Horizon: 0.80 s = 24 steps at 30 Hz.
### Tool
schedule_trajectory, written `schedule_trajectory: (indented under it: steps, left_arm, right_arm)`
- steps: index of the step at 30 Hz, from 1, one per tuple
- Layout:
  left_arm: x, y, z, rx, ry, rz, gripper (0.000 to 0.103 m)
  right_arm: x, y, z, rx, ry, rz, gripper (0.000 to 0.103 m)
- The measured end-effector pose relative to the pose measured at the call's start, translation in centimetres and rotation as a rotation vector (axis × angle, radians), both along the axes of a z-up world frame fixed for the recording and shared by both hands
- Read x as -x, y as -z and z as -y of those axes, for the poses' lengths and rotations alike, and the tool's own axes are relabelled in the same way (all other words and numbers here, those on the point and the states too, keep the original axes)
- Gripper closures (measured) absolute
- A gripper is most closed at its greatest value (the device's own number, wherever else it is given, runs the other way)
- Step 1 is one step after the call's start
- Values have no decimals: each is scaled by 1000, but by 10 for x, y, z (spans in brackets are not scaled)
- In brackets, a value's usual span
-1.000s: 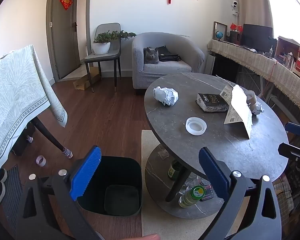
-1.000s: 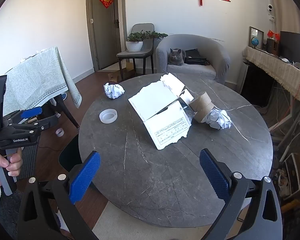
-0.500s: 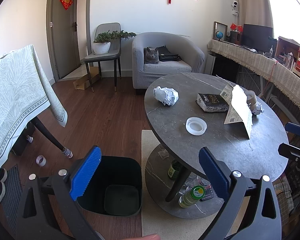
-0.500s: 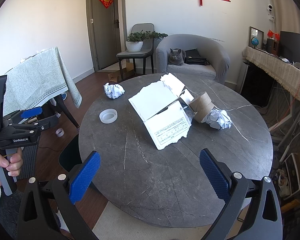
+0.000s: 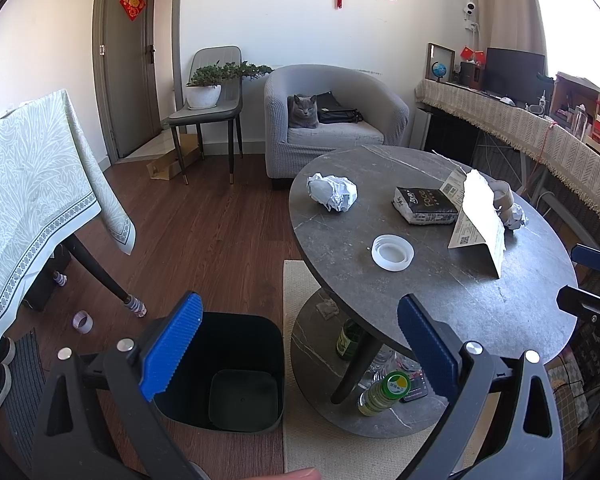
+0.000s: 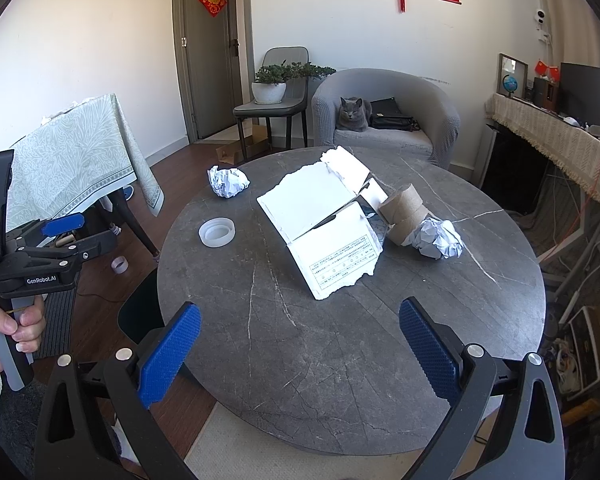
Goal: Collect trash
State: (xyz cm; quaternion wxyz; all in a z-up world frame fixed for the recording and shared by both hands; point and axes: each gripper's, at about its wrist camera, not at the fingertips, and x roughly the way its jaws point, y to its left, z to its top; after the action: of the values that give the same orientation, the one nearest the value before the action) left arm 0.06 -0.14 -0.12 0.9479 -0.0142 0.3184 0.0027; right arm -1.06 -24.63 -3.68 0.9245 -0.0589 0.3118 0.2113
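On the round dark marble table [image 6: 340,344] lie a crumpled paper ball [image 6: 228,181] at the far left, a white plastic lid [image 6: 217,232], a torn white cardboard box [image 6: 324,224], cardboard tubes [image 6: 404,212] and a second paper ball [image 6: 440,238]. A black tissue pack [image 5: 424,205] shows in the left wrist view. The dark bin [image 5: 228,376] stands on the floor left of the table. My left gripper [image 5: 296,356] hangs open above the bin's edge. My right gripper [image 6: 298,356] is open over the table's near part, holding nothing.
A grey cat [image 6: 354,114] sits in the grey armchair [image 6: 388,120] behind the table. A cloth-covered table [image 5: 32,200] stands at the left, a chair with a plant [image 5: 212,92] by the door. Bottles [image 5: 384,394] rest on the table's lower shelf. A tape roll [image 5: 82,322] lies on the floor.
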Motion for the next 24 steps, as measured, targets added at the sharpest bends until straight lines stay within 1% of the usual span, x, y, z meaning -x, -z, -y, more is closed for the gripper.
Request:
schedule_trajectory:
  steps: [24]
  left_arm:
    - [0, -1, -2, 0, 0, 0, 3]
  right_arm:
    - [1, -1, 0, 2, 0, 1, 3]
